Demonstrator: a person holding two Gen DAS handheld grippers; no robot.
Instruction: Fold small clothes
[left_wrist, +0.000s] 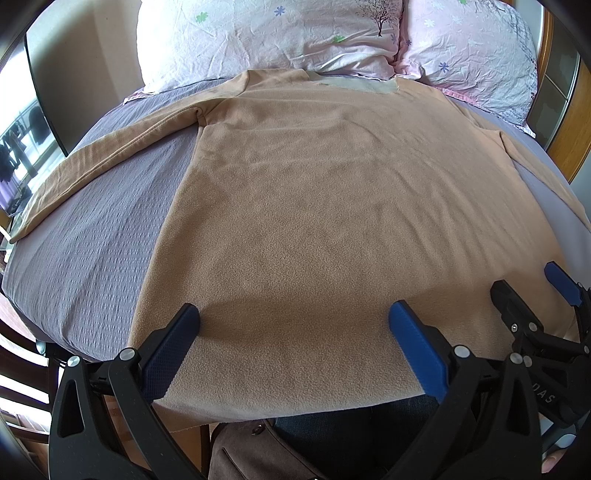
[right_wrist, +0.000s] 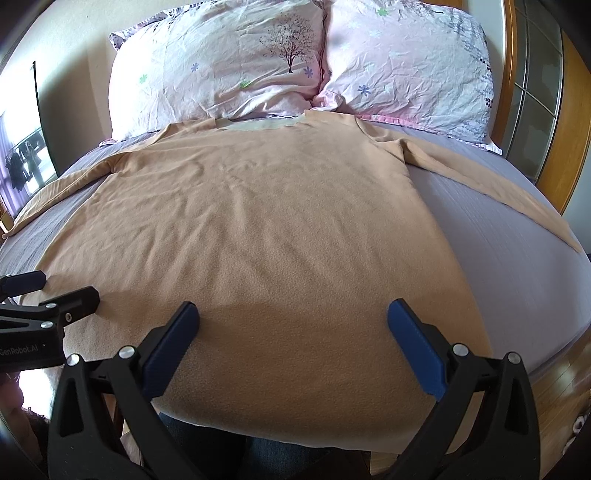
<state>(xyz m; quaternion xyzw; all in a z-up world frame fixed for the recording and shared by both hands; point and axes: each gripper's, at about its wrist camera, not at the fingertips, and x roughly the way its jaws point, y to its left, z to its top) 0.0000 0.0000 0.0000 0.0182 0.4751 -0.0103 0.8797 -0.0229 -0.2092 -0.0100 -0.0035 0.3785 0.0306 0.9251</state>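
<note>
A tan fleece long-sleeved top (left_wrist: 314, 206) lies flat on the bed, collar toward the pillows, both sleeves spread out; it also shows in the right wrist view (right_wrist: 266, 229). My left gripper (left_wrist: 293, 314) is open and empty, its jaws wide apart just above the hem on the left side. My right gripper (right_wrist: 293, 314) is open and empty above the hem on the right side. The right gripper also shows at the right edge of the left wrist view (left_wrist: 528, 288), and the left gripper at the left edge of the right wrist view (right_wrist: 59, 288).
The grey-purple bedsheet (left_wrist: 92, 229) covers the bed. Two pink flowered pillows (right_wrist: 221, 74) (right_wrist: 406, 66) lie at the head. A wooden headboard (right_wrist: 569, 122) stands at the right. A window (left_wrist: 18, 155) is on the left. The person's legs (left_wrist: 351, 435) are below the bed's near edge.
</note>
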